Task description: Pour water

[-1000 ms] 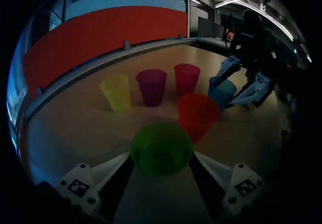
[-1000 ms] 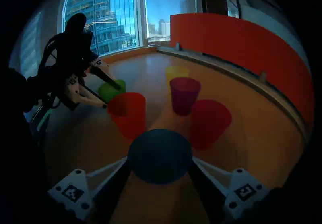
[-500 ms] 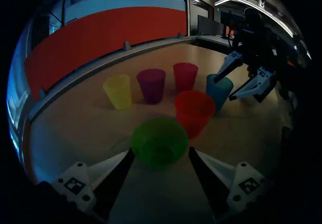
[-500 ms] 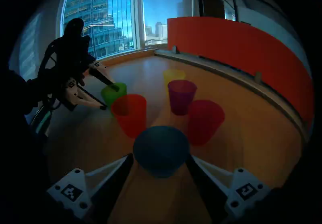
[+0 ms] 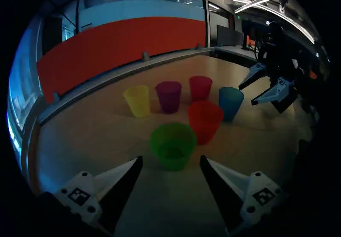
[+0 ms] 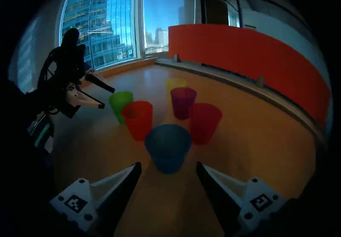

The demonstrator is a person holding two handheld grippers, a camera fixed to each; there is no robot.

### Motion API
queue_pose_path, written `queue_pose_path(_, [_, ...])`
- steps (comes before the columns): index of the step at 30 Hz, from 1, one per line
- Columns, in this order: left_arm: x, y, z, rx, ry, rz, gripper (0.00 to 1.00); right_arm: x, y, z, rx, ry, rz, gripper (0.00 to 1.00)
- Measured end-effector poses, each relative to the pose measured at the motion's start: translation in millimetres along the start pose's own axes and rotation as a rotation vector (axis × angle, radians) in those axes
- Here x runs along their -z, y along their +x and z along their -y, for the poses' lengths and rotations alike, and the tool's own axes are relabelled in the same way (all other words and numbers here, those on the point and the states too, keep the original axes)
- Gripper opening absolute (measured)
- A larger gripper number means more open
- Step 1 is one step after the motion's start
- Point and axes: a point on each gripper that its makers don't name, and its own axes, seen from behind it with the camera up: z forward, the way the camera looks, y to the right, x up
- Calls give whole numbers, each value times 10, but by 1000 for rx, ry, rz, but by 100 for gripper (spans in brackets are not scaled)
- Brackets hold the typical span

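Several plastic cups stand upright in a cluster on the wooden table. In the left gripper view the green cup (image 5: 172, 145) is nearest, just beyond my open left gripper (image 5: 170, 168); behind it stand the red cup (image 5: 205, 120), blue cup (image 5: 230, 103), pink cup (image 5: 200, 88), purple cup (image 5: 169, 96) and yellow cup (image 5: 137, 100). In the right gripper view the blue cup (image 6: 167, 147) stands just ahead of my open right gripper (image 6: 168, 171), with the red cup (image 6: 137, 119), green cup (image 6: 120, 105), pink cup (image 6: 204, 122), purple cup (image 6: 183, 102) and yellow cup (image 6: 175, 85) behind it. Neither gripper holds anything.
The other gripper (image 5: 266, 88) hangs open at the right of the blue cup, and in the right gripper view the opposite one (image 6: 87, 94) is left of the green cup. A red partition (image 5: 119, 41) lines the table's far edge. Large windows (image 6: 102, 24) are behind.
Both grippers have pulled back from the cups: the left from the green cup, the right from the blue cup. The cups stay standing on the table.
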Motion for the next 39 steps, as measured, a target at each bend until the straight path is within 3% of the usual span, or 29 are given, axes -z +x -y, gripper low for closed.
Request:
queue_pose_path(12, [112,151,87,38,56,-75,99,206,120,-30,-30,-63,-72,100])
queue_pose_path(21, [241,426,252,77,128,-182,100,380,442,-139,-47,-144,-179,100])
queue_pose_path(30, [370,669,418,87,229,-292,100,499,671,-368,-62,-277,-284,100])
queue_pose_path(39, [518,900,517,139,316,-416,99,667,890,-765,-87,-508,-416,99])
